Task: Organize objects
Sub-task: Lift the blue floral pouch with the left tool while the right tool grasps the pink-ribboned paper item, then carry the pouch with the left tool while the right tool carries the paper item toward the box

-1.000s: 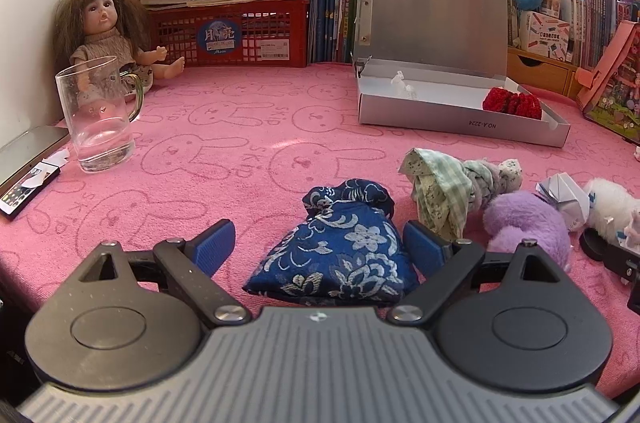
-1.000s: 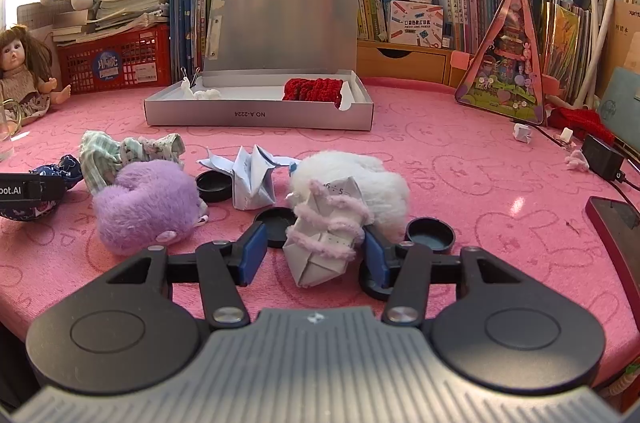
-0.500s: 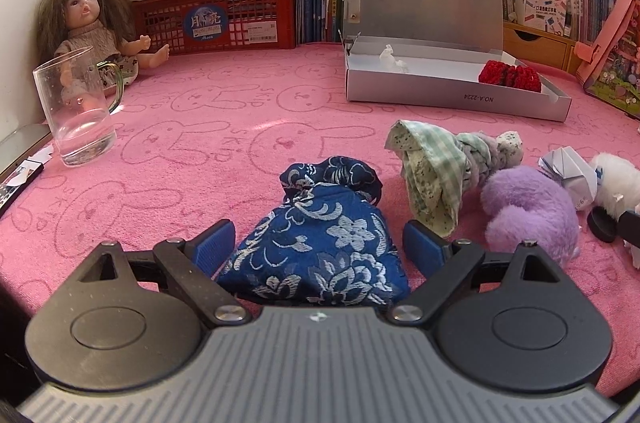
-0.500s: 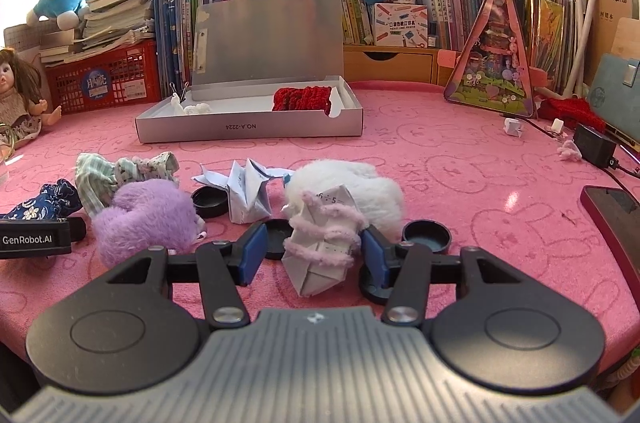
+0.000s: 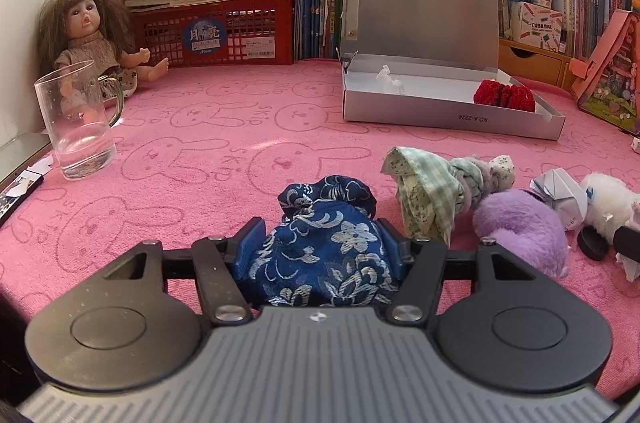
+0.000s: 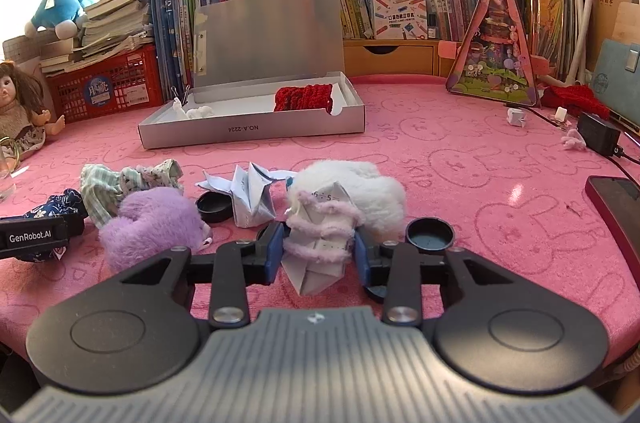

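Books, plush toys and a red basket (image 5: 224, 31) back the pink bunny-print tablecloth (image 5: 224, 127). An open grey box (image 5: 448, 111) waits beyond. Grasping seems underway: the left gripper (image 5: 322, 247) is closing on the blue floral pouch (image 5: 320, 255); the right gripper (image 6: 318, 251) pinches a folded paper with pink trim (image 6: 320, 235). Next probably: lift both toward the box.

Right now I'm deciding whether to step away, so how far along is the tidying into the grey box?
Barely started: only a red knitted piece and small white bits lie in the grey box. In hand: the left gripper is closing on the blue floral pouch, and the right gripper is shut on the folded paper with pink fuzzy trim. Left on the table: the purple fluffy item, green checked cloth, white fluffy item and black caps.
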### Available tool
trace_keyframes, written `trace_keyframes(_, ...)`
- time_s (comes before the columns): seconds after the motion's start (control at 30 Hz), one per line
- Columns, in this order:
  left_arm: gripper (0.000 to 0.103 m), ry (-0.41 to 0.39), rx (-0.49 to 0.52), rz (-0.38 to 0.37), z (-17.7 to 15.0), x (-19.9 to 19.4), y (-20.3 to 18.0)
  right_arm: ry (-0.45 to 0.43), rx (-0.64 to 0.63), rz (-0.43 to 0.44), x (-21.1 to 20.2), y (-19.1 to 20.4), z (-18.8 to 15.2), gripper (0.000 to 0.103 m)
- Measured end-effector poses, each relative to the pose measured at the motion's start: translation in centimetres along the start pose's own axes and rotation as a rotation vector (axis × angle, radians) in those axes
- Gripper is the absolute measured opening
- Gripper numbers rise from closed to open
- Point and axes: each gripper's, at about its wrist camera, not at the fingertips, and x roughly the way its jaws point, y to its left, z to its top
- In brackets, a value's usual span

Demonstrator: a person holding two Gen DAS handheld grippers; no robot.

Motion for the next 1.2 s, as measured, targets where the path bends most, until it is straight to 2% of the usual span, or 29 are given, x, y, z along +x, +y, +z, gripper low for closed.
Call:
trace_keyframes(0.37,0.065,-0.058,-0.002,-0.007,1.7,-0.9,0.0,-0.058,-0.001,0.009,-0.5,-0.5,2.2,0.041)
trace_keyframes(0.7,0.065,-0.091,0.001,-0.018,3.9,-0.3,-0.2,-0.035,-0.013,-0.002,1.6,-1.1,4.0,0.042)
trace_keyframes(1.2,0.065,-0.092,0.013,-0.059,5.3,1.4,-1.3,-0.022,-0.041,0.028,3.0,0.0,4.8,0.041)
